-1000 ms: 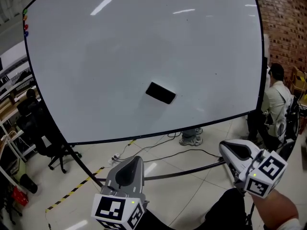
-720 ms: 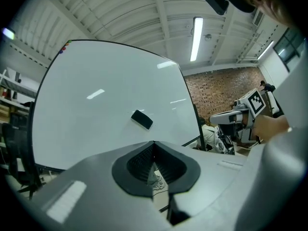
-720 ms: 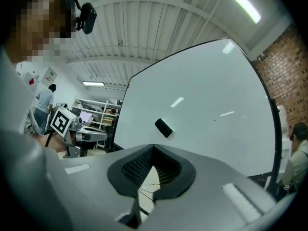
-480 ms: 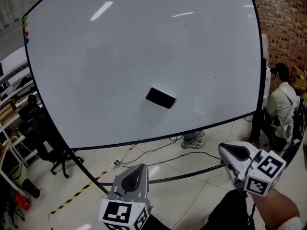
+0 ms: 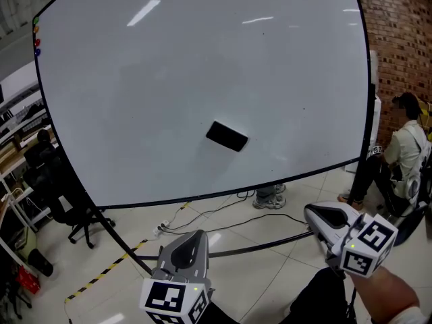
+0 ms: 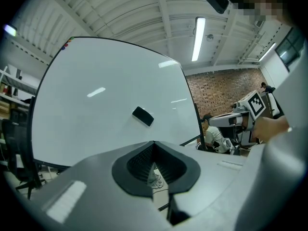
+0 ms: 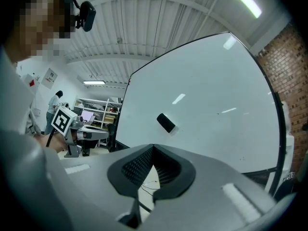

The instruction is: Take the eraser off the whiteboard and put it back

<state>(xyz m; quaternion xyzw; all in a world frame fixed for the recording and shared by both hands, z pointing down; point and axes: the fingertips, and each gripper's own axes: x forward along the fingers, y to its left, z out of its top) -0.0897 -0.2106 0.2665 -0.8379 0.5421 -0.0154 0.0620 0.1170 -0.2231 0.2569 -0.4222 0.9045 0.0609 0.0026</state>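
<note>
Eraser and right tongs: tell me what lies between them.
Nothing stands in the way. In the head view, only bare whiteboard, its lower edge and open floor separate the eraser from the right tongs, which are shut and empty.

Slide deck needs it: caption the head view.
Black eraser on the whiteboard; left gripper and right gripper, both shut and empty, below it.

Big white whiteboard [image 5: 169,66] in a thin black frame, standing upright. A small black rectangular eraser [image 5: 227,136] clings to it, tilted, below centre and nearer the bottom edge. Small coloured magnets [image 5: 36,36] sit at its top-left corner. Underneath, the pale tiled floor [image 5: 270,268] carries black cables [image 5: 214,204] and yellow-and-black striped tape [image 5: 108,267].
</note>
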